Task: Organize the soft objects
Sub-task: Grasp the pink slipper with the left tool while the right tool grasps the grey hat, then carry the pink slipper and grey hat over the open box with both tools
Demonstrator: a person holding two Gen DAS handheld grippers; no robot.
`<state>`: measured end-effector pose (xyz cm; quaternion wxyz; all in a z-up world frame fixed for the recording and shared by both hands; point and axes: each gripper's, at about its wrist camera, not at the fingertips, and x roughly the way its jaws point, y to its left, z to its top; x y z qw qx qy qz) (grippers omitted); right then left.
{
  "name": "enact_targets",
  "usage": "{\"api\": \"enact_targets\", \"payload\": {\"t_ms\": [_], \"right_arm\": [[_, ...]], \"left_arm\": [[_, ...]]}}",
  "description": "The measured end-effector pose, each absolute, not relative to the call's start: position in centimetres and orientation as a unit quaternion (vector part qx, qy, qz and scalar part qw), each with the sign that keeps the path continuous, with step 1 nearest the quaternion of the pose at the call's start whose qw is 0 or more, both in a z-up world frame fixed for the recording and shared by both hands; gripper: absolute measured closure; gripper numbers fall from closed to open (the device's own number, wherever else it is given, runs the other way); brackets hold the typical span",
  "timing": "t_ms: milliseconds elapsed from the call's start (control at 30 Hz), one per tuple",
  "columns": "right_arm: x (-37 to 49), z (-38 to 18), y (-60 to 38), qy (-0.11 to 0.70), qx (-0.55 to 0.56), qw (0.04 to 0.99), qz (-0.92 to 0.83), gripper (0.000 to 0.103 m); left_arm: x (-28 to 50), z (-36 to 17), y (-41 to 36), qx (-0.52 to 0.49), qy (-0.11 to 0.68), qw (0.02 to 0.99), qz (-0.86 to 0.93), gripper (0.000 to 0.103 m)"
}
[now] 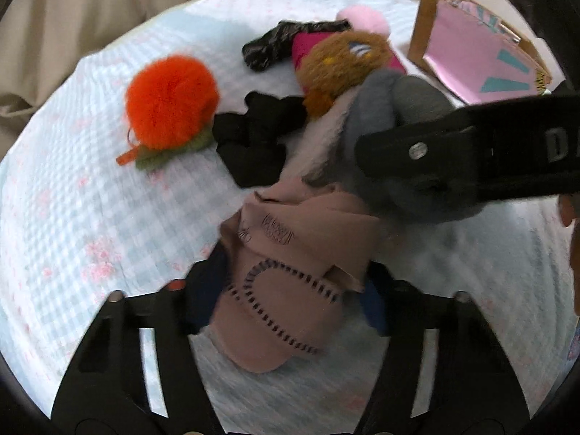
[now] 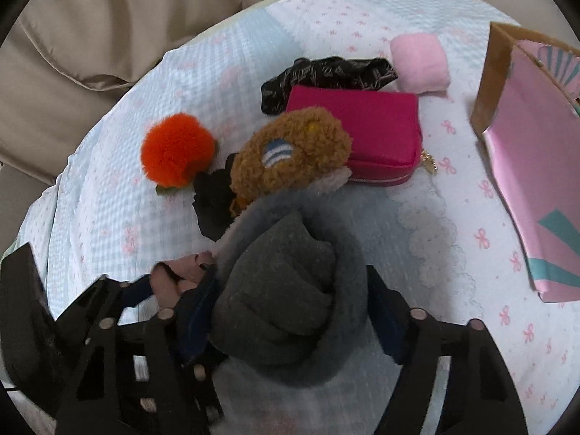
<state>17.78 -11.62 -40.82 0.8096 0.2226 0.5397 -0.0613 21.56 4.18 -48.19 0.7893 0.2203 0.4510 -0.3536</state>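
Orange pom-pom (image 1: 170, 99) lay far left on bed's pale blue cover (image 1: 72, 217), black scrunchie (image 1: 253, 145) just beside it. Left hand-held gripper (image 1: 290, 290) partly closed, pads pressing dusty-pink stitched cloth (image 1: 286, 279). Right hand-held gripper (image 2: 293, 311) partly closed, clamped on rolled grey sock bundle (image 2: 286, 290). Brown plush (image 2: 290, 152) touched bundle's far end, magenta pouch (image 2: 380, 134) behind. Pink paper bag (image 2: 536, 166) lay far right.
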Motion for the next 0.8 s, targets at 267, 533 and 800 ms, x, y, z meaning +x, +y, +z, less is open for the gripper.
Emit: {"api": "enact_targets", "payload": {"t_ms": [267,533,800], "right_arm": [[17.6,-40.5,-11.6,0.545,0.209,0.810,-0.064,0.057],[17.1,-38.9,-11.3,0.542,0.202,0.813,-0.070,0.062],[16.0,-33.2,-10.9,0.526,0.182,0.828,-0.065,0.062]], "left_arm": [[22.9,-47.7,5.4,0.195,0.466,0.786,-0.355,0.066],[22.8,-45.8,6.2,0.172,0.472,0.795,-0.340,0.068],[21.7,-40.7,7.3,0.147,0.470,0.808,-0.323,0.068]]}}
